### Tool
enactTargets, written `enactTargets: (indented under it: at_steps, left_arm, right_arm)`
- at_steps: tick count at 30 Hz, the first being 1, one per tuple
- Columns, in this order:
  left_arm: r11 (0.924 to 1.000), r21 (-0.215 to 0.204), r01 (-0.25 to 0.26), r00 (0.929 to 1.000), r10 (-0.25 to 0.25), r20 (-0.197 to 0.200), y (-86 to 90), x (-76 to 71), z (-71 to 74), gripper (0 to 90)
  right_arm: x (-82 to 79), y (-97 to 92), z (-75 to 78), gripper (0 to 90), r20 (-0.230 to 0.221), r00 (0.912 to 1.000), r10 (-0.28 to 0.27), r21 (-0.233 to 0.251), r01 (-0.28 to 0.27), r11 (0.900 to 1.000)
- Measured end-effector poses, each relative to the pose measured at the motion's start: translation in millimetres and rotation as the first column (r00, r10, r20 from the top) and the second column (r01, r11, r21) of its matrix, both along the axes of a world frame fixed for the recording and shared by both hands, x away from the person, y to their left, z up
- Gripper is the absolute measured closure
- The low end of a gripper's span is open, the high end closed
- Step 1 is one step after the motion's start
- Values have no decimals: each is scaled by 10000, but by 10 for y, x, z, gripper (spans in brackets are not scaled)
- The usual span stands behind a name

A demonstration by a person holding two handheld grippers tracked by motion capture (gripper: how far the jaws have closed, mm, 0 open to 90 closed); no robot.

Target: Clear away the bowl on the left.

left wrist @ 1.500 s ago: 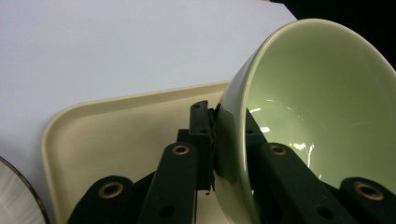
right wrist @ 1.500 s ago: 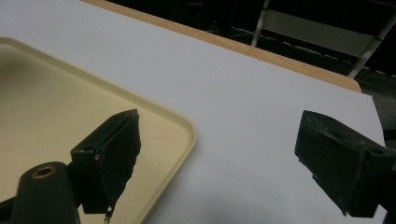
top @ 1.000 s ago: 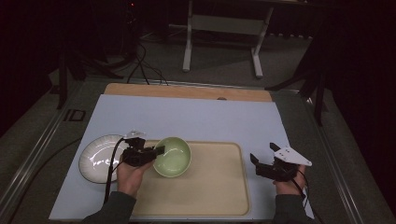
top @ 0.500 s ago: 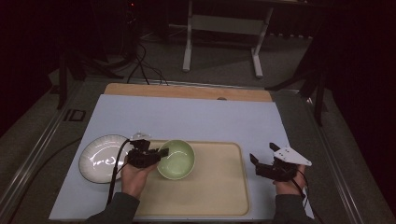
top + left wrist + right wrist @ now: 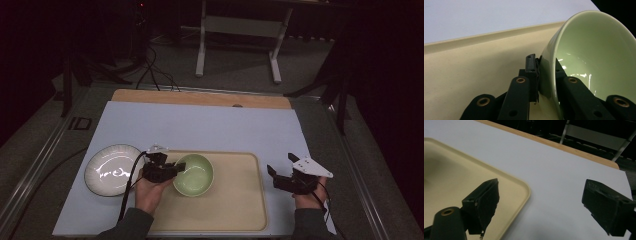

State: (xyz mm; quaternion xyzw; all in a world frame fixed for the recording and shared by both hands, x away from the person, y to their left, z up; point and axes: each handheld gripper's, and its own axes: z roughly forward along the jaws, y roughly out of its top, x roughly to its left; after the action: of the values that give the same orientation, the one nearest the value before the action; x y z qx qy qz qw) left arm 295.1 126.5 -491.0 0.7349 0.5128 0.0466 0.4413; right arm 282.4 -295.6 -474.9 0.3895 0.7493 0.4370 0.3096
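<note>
no words, numbers, labels or brand marks can be read anywhere in these views; the small dark mark on the table edge left of the mat is too blurred to make out.

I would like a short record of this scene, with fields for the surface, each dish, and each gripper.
surface: pale blue mat on the table, with a beige rectangular plastic tray on it
bowl: light green glossy ceramic bowl, over the tray's left part
plate: white round ribbed plate, on the mat, left of the tray
left gripper: shut on the bowl's rim, one jaw inside, one outside
right gripper: open, holding nothing, at the tray's right edge
</note>
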Motion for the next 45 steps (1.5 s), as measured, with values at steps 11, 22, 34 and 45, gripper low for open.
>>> enactTargets:
  at_steps: [11,22,34,45]
  left_arm:
    - [9995,237,209,9996,-205,-178,-123,-6,-85,825]
    - [9985,471,262,9990,-245,-375,-204,-4,-179,824]
    - [9923,1225,165,9998,-147,-157,-288,-3,-231,831]
    - [9954,946,143,9998,-128,-172,-275,40,-244,709]
  right_arm:
    - [0,3,-2,137,2,10000,13,-10,-13,10000]
    - [-2,5,-2,137,-2,10000,15,-8,-15,10000]
    - [-1,8,-4,137,-7,10000,37,-51,-37,10000]
    - [-2,11,-7,137,-43,10000,40,-70,-40,10000]
